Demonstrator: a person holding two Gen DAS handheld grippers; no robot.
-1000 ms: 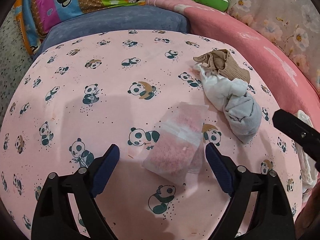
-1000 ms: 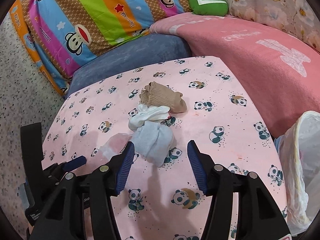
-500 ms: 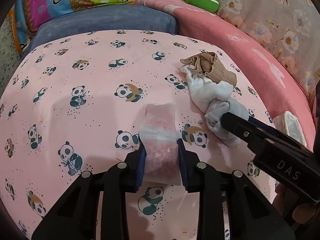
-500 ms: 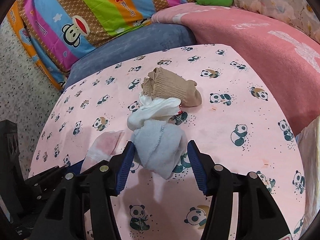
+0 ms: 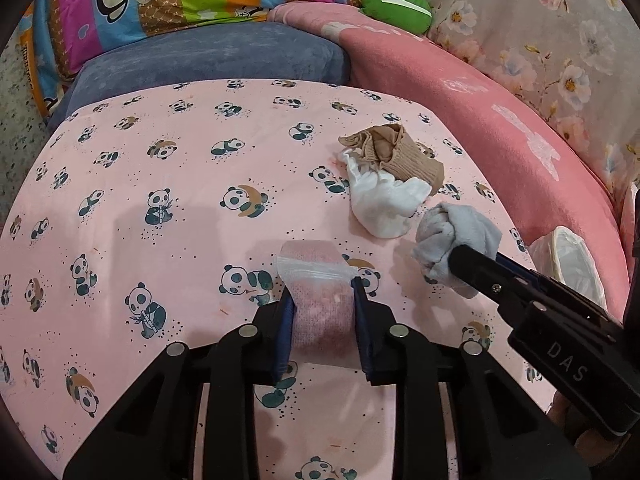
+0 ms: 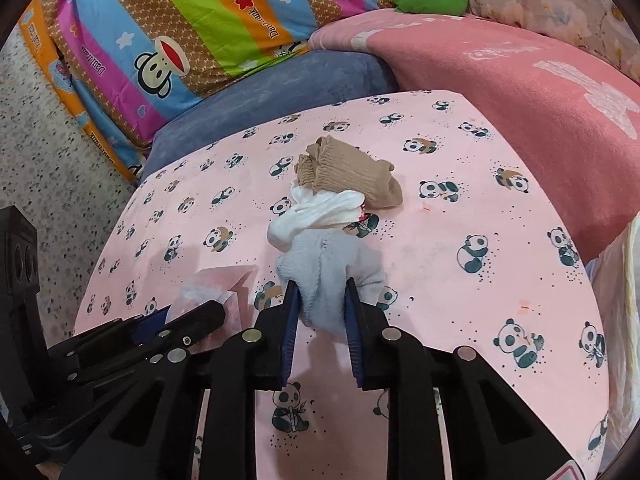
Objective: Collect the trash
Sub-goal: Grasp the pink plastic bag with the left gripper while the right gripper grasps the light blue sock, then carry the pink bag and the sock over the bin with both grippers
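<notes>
Both tools have something between their pads at once. The left gripper (image 5: 323, 312) sits narrow around the clear zip bag (image 5: 318, 292), its blue pads pressing the bag's sides so that the plastic bows up between them; the bag's sealed end pokes out ahead of the tips. The bag lies on the panda-print sheet (image 5: 160, 168), toward the near edge and about midway across it. Just to its right, the right gripper (image 6: 320, 308) is closing on the grey sock (image 6: 332, 268), and in its own view the pads already dent the bundle's near end.

Beyond the grey sock, toward the far right corner of the sheet, the white sock (image 5: 384, 200) and the tan sock (image 5: 396, 152) lie heaped together, the tan one resting on the white. The grey bundle appears to touch the white one in the right wrist view, so I would lift it straight up and slowly, lest it drag its neighbour along.

The bag is slick and thin; a pinch this near its lower half looks sound, but I would raise it gently and watch for slipping. A white-lined bin bag (image 5: 568, 264) shows just off the right edge of the sheet, the likely place for both.
</notes>
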